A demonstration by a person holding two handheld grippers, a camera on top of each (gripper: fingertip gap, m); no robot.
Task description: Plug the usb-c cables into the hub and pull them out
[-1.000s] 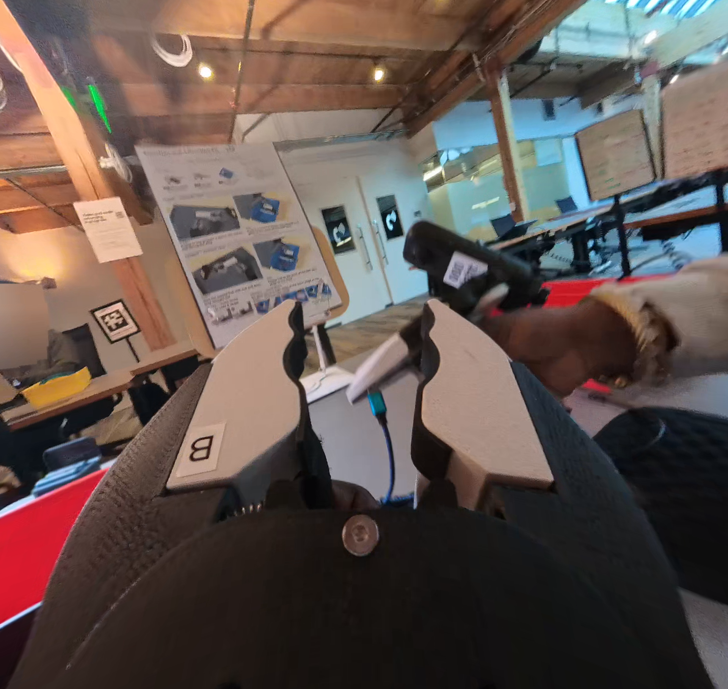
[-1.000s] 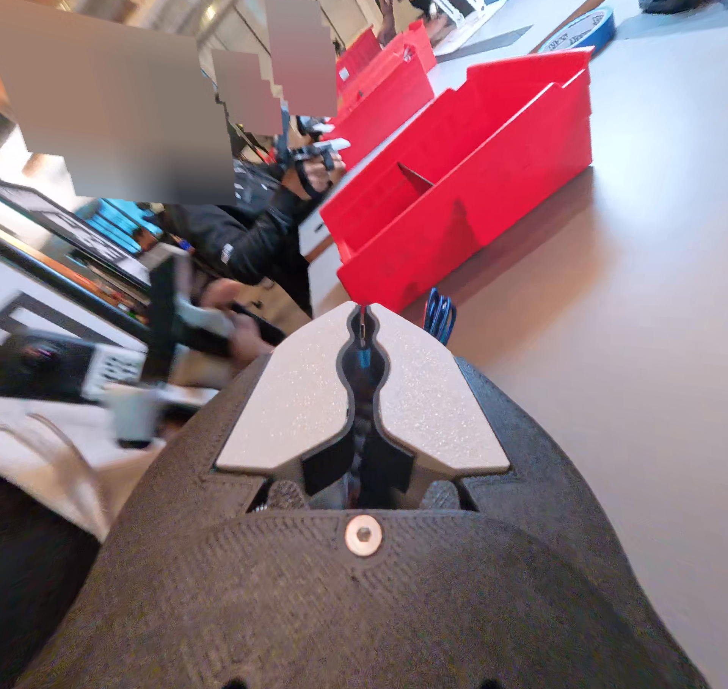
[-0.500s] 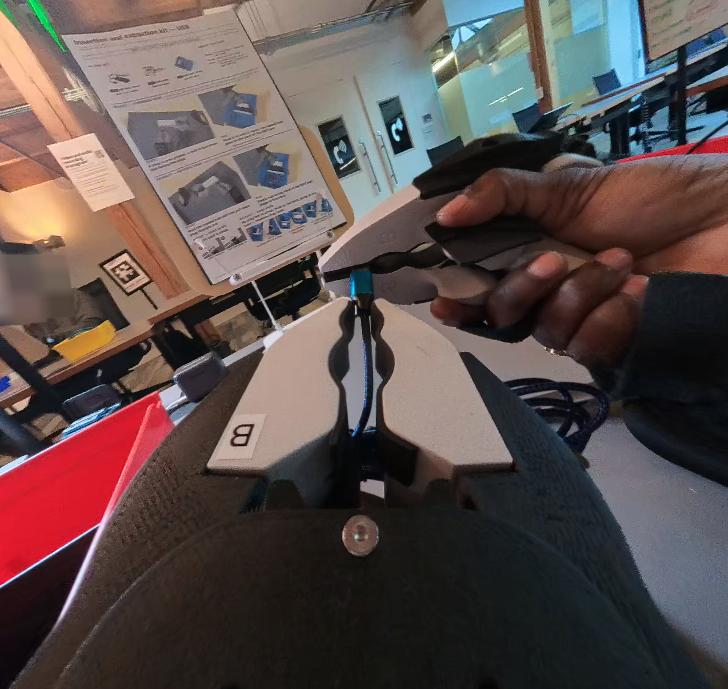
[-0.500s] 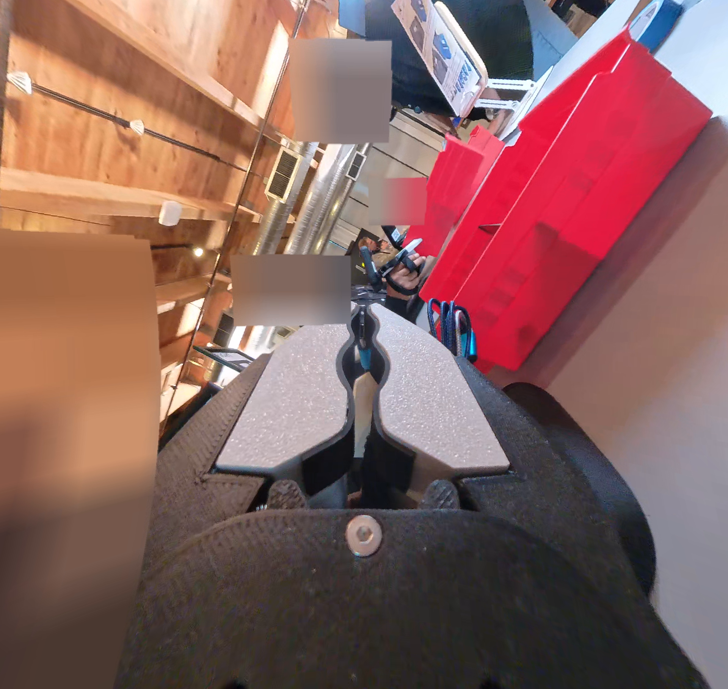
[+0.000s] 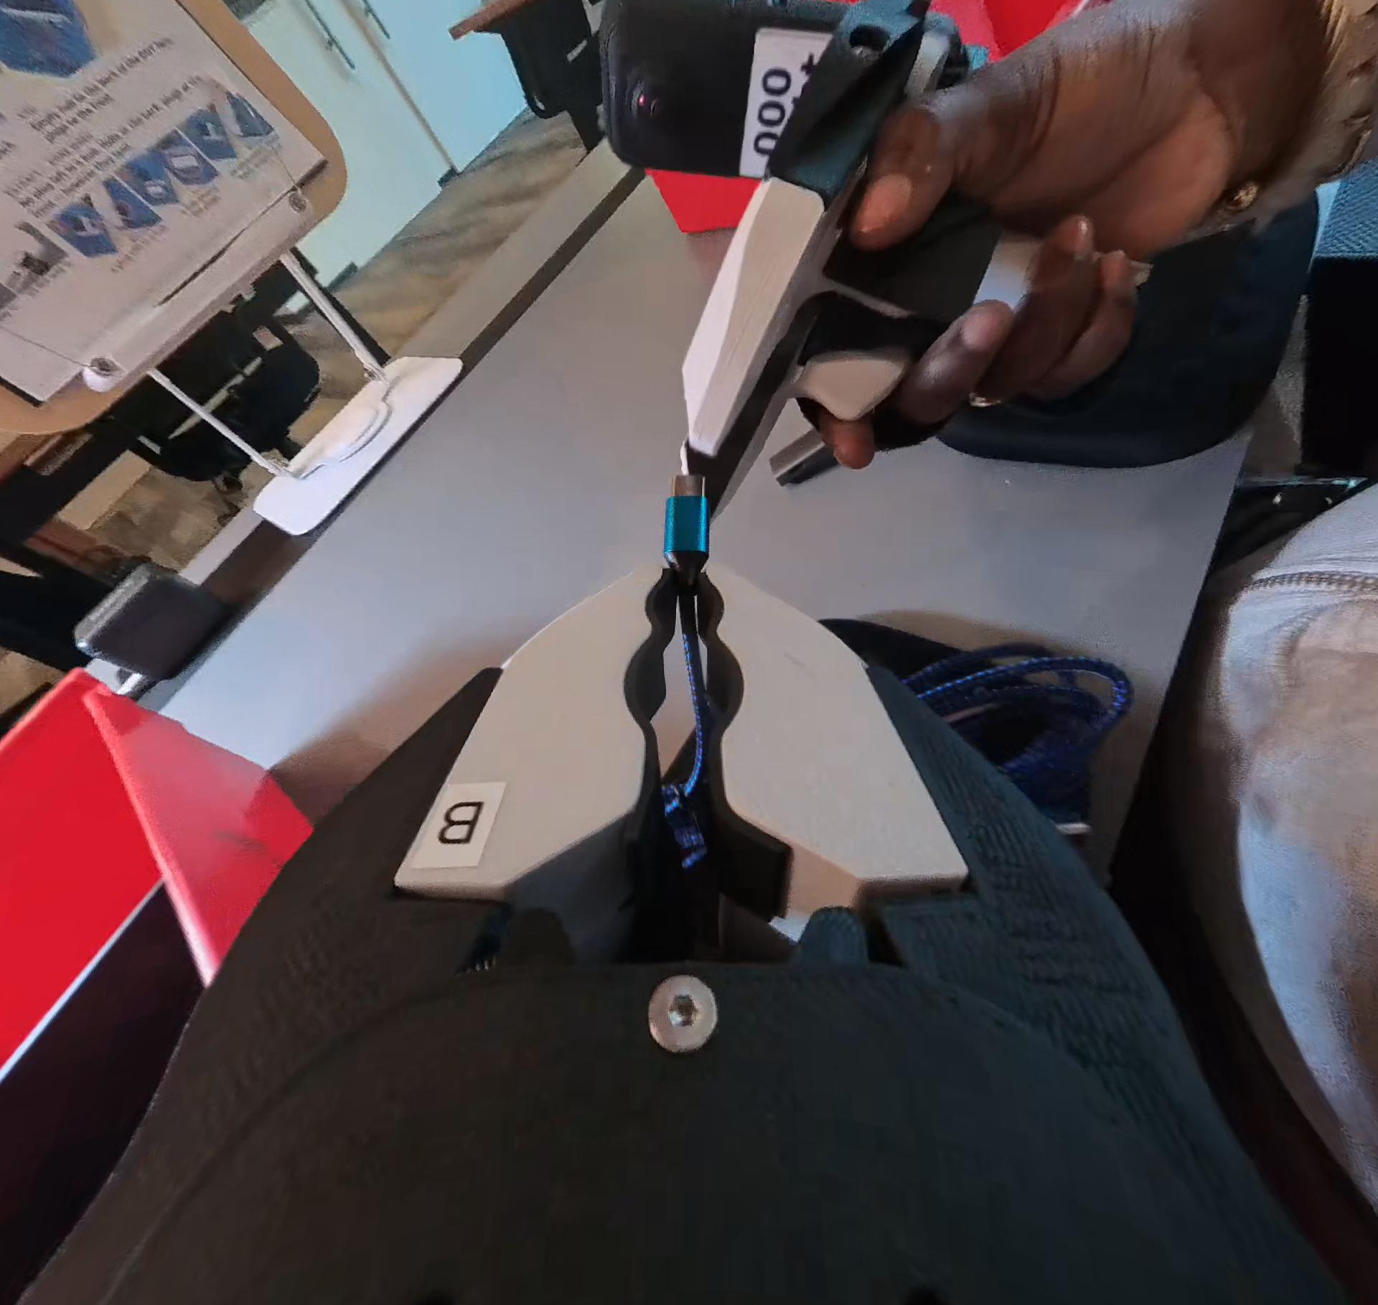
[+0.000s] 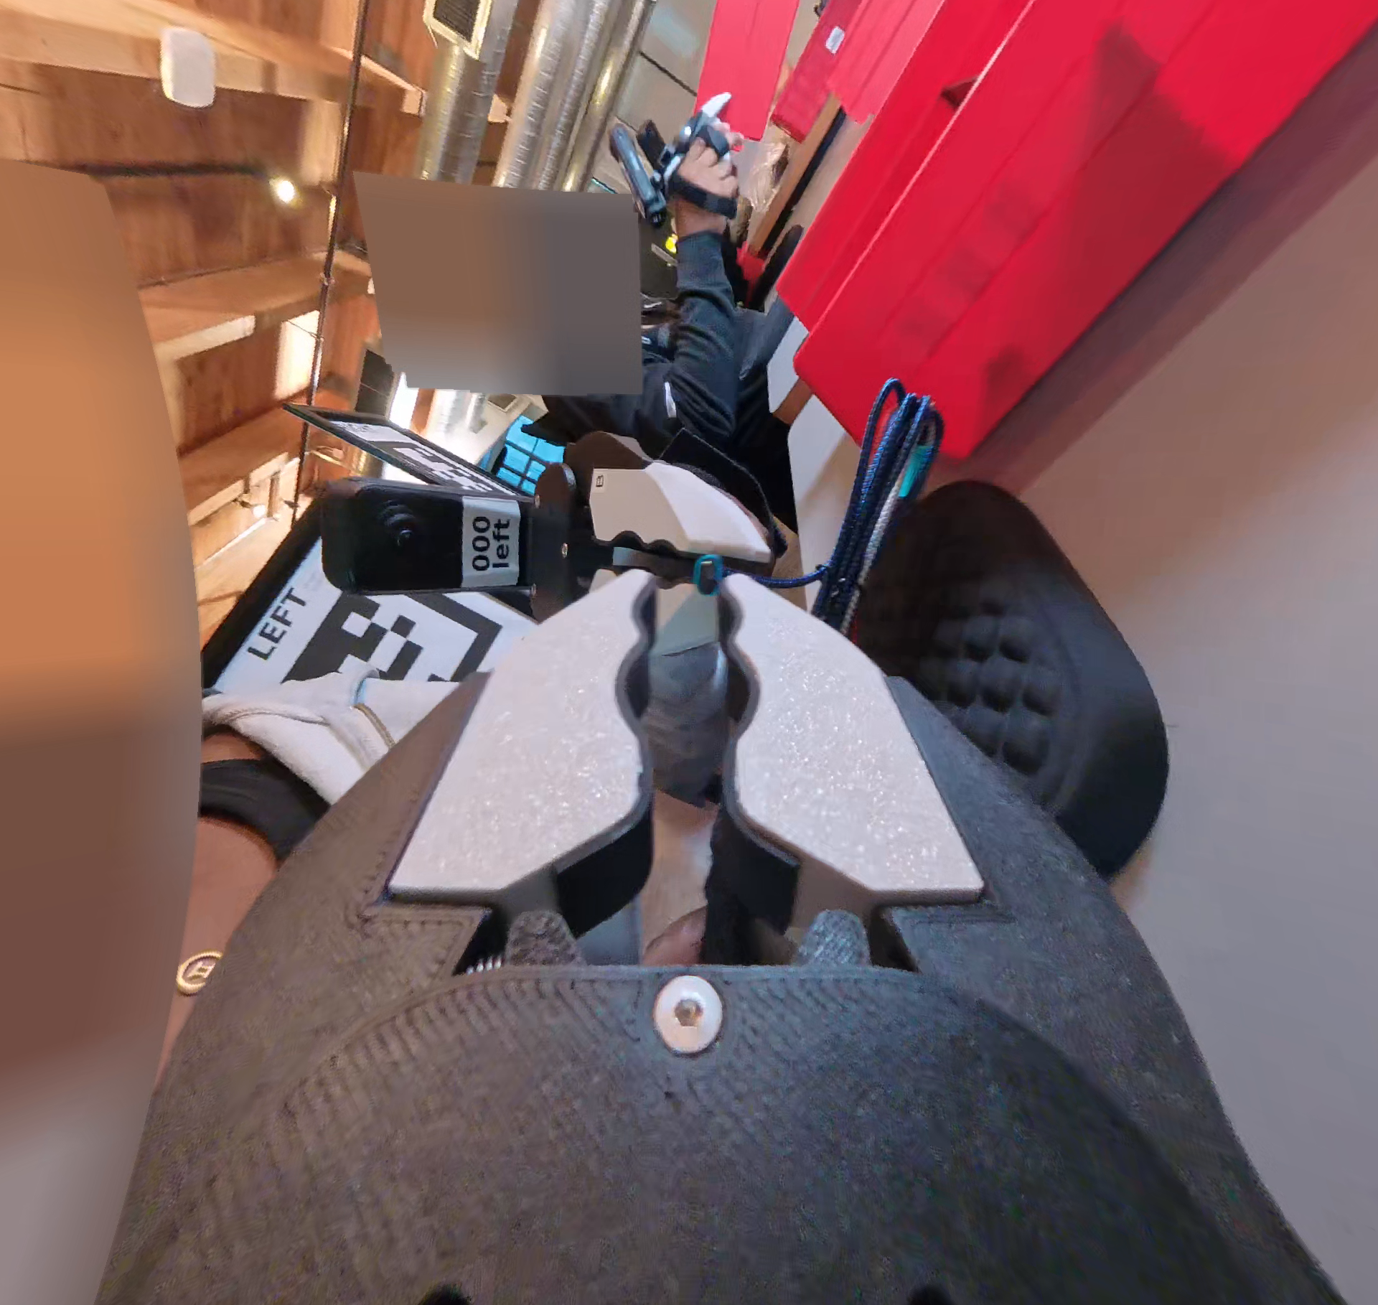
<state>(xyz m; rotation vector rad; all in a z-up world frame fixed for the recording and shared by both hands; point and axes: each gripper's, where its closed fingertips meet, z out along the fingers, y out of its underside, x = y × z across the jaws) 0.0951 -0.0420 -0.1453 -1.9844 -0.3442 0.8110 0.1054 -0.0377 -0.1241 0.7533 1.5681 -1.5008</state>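
A: What differs from half a second ago?

B: I see the right gripper (image 5: 701, 449) has let go. Earlier its pale fingers were pinched on the connector; now they sit spread a little (image 6: 687, 587), tips just above the plug, whether touching I cannot tell. My left wrist view has also tilted down, so the grey tabletop (image 5: 537, 464) fills the middle.

A: The cable?

B: Blue braided usb-c cable (image 5: 692, 687) with a teal metal connector shell (image 5: 686, 529); the bare silver plug tip points up toward the right gripper. The rest lies coiled on the table beside a black dimpled pad (image 6: 1029, 672), in front of the red plastic bins (image 6: 1118, 188).

A: And the left gripper?

B: The left gripper (image 5: 686, 583) is pressed together on the cable right behind the connector; the cord runs back between its grey fingers (image 5: 567, 732). I see no hub clearly in either view.
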